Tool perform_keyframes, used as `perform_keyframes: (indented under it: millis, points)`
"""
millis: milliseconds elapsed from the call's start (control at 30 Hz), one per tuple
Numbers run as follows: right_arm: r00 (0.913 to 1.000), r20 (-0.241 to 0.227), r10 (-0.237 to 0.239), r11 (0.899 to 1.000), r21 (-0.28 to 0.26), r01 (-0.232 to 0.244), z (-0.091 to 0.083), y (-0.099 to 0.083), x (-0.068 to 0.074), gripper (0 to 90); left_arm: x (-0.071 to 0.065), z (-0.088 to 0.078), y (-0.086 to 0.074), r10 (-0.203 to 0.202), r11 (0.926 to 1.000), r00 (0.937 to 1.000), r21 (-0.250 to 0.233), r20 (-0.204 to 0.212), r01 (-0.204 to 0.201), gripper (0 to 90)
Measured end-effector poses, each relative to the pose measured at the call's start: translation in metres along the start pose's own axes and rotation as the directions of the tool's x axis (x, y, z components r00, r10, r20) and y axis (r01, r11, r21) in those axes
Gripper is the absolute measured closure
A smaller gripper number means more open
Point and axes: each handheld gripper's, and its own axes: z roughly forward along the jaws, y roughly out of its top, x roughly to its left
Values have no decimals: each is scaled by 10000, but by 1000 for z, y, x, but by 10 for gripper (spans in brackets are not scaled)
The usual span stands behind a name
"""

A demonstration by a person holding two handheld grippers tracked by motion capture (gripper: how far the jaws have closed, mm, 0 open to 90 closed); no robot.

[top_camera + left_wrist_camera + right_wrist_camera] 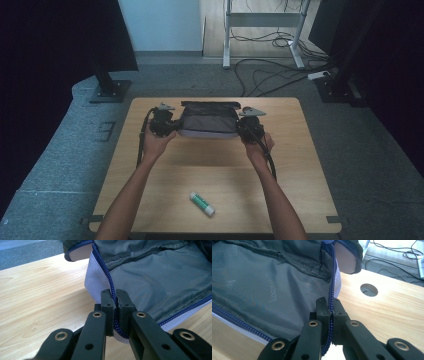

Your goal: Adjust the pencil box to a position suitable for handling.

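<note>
Both ends pinched, grey fabric pouch with blue zipper (pixel 208 122) held open on the wooden table (pixel 215 165).
Left gripper (pixel 114 296) and right gripper (pixel 330 305) clamped tight on the zipper edge; best pulling evenly apart, no twisting.

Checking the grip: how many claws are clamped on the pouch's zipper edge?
2: the left claw on the pouch at its left end, the right claw at its right end.

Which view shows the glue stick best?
The high view: the glue stick lies whole on the table, near its front edge, well apart from the pouch. The two gripper views look at the pouch's zipper edge instead.
</note>
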Motion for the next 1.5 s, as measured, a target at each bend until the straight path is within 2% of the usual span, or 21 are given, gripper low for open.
perform_keyframes:
  millis: [133, 367, 600, 733, 1100, 1300, 1500]
  points:
    - [9999, -59, -83, 9999, -73, 82, -4, 2, 4, 867, 0, -5, -5, -138, 9999, 9999, 15, 69, 138, 860]
    - [9995, -257, -193, 9998, -12, 193, -8, -3, 9, 866, 0, -8, -16, -8, 9998, 9999, 188, 118, 6, 860]
    - [9992, -340, -222, 9997, -111, 218, -11, -5, 12, 866, -2, -14, -17, 48, 10000, 9998, 68, 188, -50, 861]
    - [9992, -344, -184, 9996, -197, 178, -17, -5, 11, 866, -5, -18, -18, 235, 9997, 9993, 7, 298, -235, 861]
    - [9985, -413, -349, 9988, -355, 334, -27, -17, 15, 866, -9, -24, -27, 416, 9990, 9972, -157, 623, -407, 861]
    - [9978, -643, -182, 9992, -353, 159, -28, -24, 16, 865, -10, -28, -32, 425, 9989, 9963, -246, 747, -408, 865]
    - [9973, -605, -426, 9982, -456, 399, -35, -30, 20, 866, -10, -26, -42, 390, 9991, 9945, -207, 970, -372, 867]
